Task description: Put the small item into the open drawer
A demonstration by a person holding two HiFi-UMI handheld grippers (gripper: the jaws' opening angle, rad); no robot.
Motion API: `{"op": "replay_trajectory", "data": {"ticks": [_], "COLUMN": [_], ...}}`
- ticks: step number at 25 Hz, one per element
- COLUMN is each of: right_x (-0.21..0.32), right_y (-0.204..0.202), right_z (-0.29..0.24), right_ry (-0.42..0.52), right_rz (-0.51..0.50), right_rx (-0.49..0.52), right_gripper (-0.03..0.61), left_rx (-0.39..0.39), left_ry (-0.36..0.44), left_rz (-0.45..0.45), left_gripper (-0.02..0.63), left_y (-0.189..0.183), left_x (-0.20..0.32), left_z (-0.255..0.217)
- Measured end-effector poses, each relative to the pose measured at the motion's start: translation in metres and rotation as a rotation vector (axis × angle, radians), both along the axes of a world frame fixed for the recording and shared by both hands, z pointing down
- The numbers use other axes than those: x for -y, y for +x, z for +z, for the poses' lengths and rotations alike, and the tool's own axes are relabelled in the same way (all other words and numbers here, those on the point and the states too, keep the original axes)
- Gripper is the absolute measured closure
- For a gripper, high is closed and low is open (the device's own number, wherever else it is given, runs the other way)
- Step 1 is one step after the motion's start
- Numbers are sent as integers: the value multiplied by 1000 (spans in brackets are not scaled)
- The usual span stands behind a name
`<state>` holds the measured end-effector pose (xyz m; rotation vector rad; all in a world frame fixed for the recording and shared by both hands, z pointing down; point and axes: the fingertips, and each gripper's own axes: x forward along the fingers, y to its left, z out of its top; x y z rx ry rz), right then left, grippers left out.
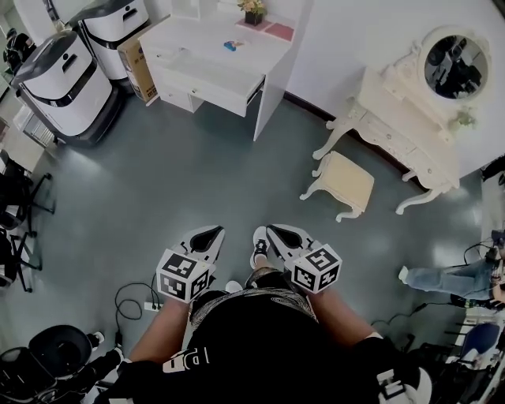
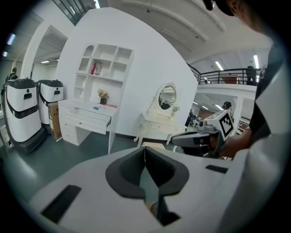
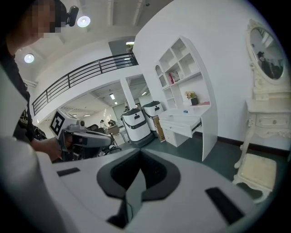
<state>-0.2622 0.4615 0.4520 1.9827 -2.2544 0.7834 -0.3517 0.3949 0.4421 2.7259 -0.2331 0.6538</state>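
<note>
A white desk (image 1: 272,59) stands across the room with its drawer (image 1: 207,72) pulled open. On the desktop lies a small blue item (image 1: 230,45), which also shows small and far in the left gripper view (image 2: 96,108). Close to my body I hold both grippers side by side, far from the desk. The left gripper (image 1: 207,233) has its pads together with nothing between them (image 2: 144,150). My right gripper (image 1: 273,231) is likewise shut and empty (image 3: 138,153). The right gripper view shows the open drawer (image 3: 184,121) in the distance.
A potted plant (image 1: 252,11) and a pink pad (image 1: 278,31) sit on the desk. Two white machines (image 1: 61,79) and a cardboard box (image 1: 137,66) stand left of it. A cream vanity with a round mirror (image 1: 454,63) and a stool (image 1: 344,183) are at the right. Cables (image 1: 130,296) lie on the floor.
</note>
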Motion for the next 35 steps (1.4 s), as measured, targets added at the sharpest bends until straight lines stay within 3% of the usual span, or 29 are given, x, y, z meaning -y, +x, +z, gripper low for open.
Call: {"op": "replay_trajectory", "data": {"ticks": [4,12,24,30,35], "right_x": [38,106,174,193,207], "right_y": [22,107,213,246,258], "right_z": [-5,-21,-12,-5,5], "right_ry": [27,57,51,47,17], "right_rz": [-18,-41,-108,-117,-128], "right_rx": [4,-76,-49,-17,-3], "right_gripper": [569,569,569,569,569], "left_rx": [21,-11,40,34,53], "left_ry": [6,75,89,1,-11], "left_rz": [-10,7,-28,-64,-79], "left_gripper": [598,598,598,598,598], "left_y": [22,117,232,265,274], "left_x": [28,94,160,179,193], "left_z": [2,-25,-10,-3,3]}}
